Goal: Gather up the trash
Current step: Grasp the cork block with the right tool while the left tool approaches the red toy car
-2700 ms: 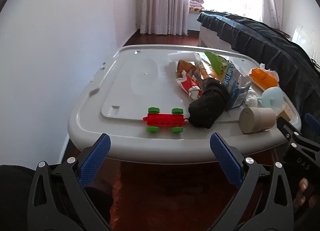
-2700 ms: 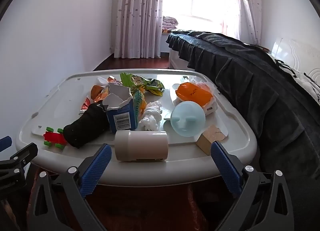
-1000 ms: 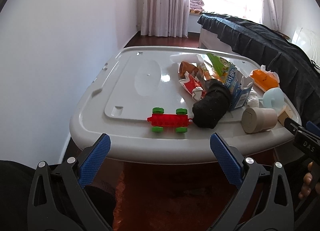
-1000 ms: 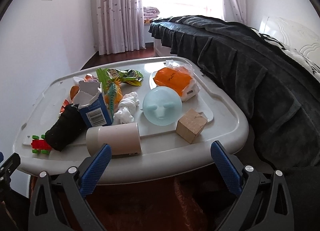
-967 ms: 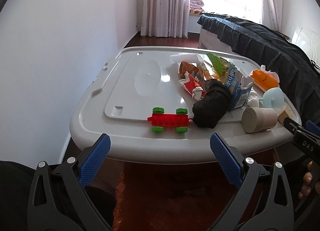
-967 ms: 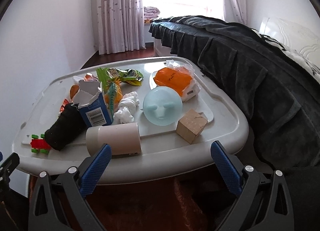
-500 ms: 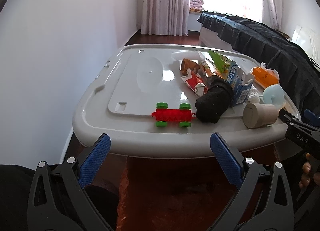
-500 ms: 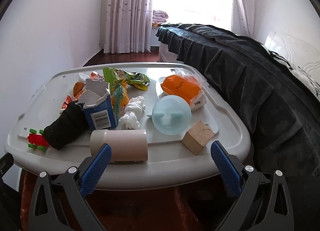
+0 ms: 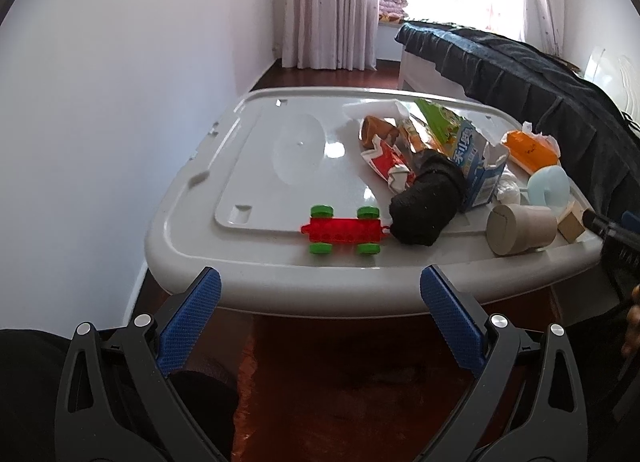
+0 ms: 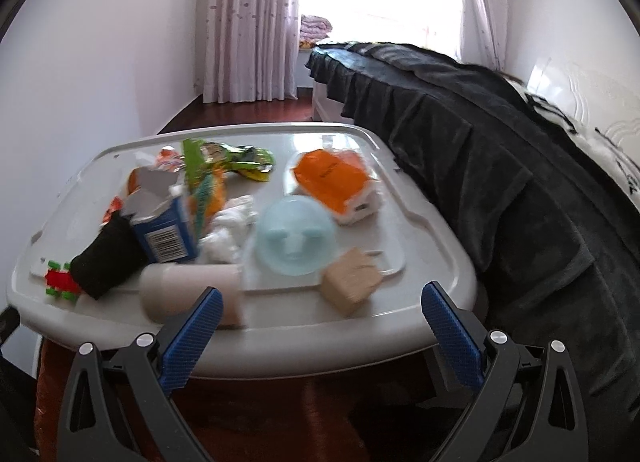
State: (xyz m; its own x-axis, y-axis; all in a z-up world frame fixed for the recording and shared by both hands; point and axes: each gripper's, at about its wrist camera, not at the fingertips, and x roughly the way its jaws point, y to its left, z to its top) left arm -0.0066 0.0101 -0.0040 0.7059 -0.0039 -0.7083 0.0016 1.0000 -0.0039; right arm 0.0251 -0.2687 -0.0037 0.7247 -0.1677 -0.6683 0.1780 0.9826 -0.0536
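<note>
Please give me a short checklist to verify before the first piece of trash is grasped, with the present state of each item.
1. Left gripper open and holding nothing: ok.
2. Right gripper open and holding nothing: ok.
3. Trash in view on the lid, e.g. torn carton, tissue: ok.
4. Toy car and wooden block lie apart from the wrappers: ok.
5. Trash container in view: not ok, none seen.
6. Right view sharp enough to aim: not ok, blurred.
</note>
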